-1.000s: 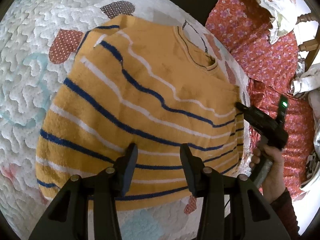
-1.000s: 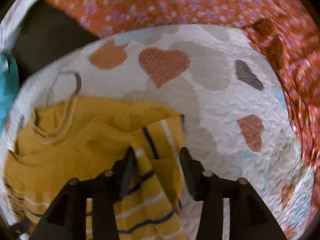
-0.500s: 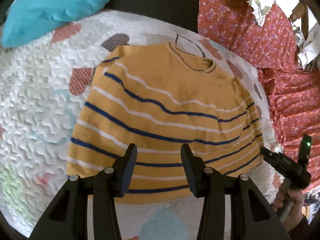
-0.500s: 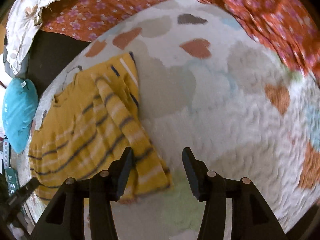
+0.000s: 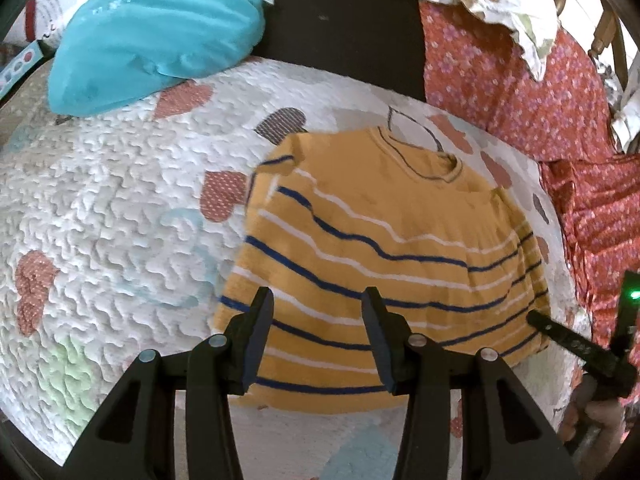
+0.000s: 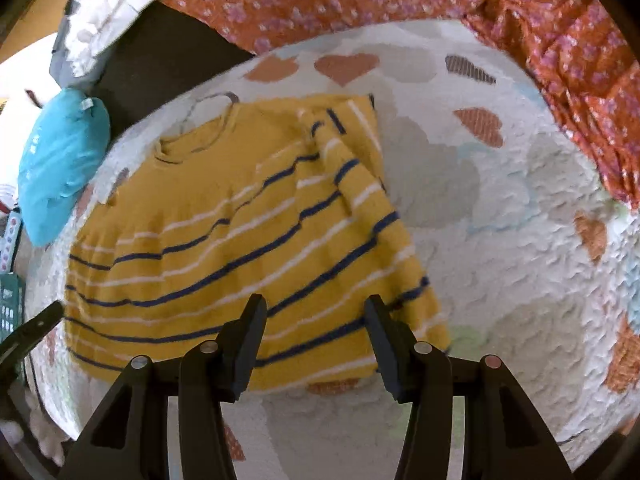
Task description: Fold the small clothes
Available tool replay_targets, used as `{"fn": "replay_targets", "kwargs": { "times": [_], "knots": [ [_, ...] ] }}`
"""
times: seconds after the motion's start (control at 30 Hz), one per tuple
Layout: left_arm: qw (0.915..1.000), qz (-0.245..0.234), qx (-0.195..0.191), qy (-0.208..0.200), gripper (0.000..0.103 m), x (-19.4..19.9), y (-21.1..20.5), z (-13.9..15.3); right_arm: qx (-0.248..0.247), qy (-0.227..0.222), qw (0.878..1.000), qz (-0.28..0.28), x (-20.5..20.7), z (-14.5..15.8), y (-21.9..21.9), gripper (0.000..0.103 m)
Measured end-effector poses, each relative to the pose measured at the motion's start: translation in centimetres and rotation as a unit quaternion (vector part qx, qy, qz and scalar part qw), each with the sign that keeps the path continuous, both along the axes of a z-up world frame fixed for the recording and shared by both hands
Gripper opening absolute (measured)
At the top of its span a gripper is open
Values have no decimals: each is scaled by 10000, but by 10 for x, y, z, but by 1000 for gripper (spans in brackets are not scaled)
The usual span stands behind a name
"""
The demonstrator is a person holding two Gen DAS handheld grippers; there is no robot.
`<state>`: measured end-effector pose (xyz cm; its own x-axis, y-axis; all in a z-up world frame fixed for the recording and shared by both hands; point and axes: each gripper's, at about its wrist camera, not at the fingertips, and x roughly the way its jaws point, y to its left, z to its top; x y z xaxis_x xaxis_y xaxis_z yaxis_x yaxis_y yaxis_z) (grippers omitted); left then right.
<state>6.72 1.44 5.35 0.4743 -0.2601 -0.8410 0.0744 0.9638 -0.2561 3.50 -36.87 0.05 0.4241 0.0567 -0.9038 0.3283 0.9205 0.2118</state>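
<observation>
Spread across the heart-print quilt point(image 5: 112, 216): yellow striped sweater point(image 5: 384, 264), flat, one sleeve folded in over its front, hem toward both grippers. Above the hem: left gripper point(image 5: 318, 322) and right gripper point(image 6: 316, 324), fingers apart, gripping nothing.

Right gripper point(image 6: 314, 334) hovers jaws apart, empty, over the hem of the yellow striped sweater point(image 6: 224, 248). Sweater lies on the heart-print quilt point(image 6: 500, 280), right sleeve folded over the body. Teal pillow point(image 6: 60, 164) far left.
</observation>
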Motion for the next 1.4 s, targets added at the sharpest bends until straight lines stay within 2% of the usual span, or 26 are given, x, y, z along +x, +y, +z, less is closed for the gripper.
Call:
{"fn": "replay_targets", "kwargs": {
  "times": [0.2, 0.43, 0.63, 0.8, 0.9, 0.93, 1.0, 1.1, 1.13, 1.2, 1.3, 1.4],
  "knots": [
    [9997, 204, -53, -127, 46, 0, 10, 7, -168, 354, 9992, -124, 4, -32, -15, 54],
    [9993, 251, 106, -257, 47, -1, 9, 10, -302, 418, 9987, 20, 8, -32, -11, 57],
    [9993, 318, 150, -158, 48, -1, 14, 5, -198, 149, 9996, -113, 6, -15, -8, 57],
    [9986, 491, 149, 98, 49, -3, 27, -8, -72, -138, 9998, 117, 10, 9, 8, 57],
    [9964, 728, -32, 430, 49, -7, 46, -23, 316, -135, 9983, 462, 23, 17, 32, 57],
    [9954, 796, -104, 516, 49, -8, 52, -27, 585, -118, 9963, 617, 30, 19, 43, 57],
    [9912, 979, -447, 773, 49, -13, 67, -38, 918, -90, 9917, 899, 45, 23, 66, 57],
    [9819, 1196, -1004, 1070, 49, -18, 85, -51, 1308, 89, 9792, 1550, 75, 24, 115, 57],
    [9803, 1247, -1066, 1100, 49, -19, 88, -53, 1402, 194, 9736, 1789, 85, 23, 135, 57],
    [9786, 1323, -1128, 1103, 51, -21, 93, -54, 1428, 284, 9651, 2175, 101, 21, 170, 57],
    [9779, 1373, -1129, 1098, 54, -21, 94, -55, 1131, 402, 9560, 2677, 127, 15, 220, 59],
    [9758, 1381, -1178, 1220, 55, -15, 91, -61, 800, 664, 9578, 2680, 154, 2, 250, 61]
  ]
}}
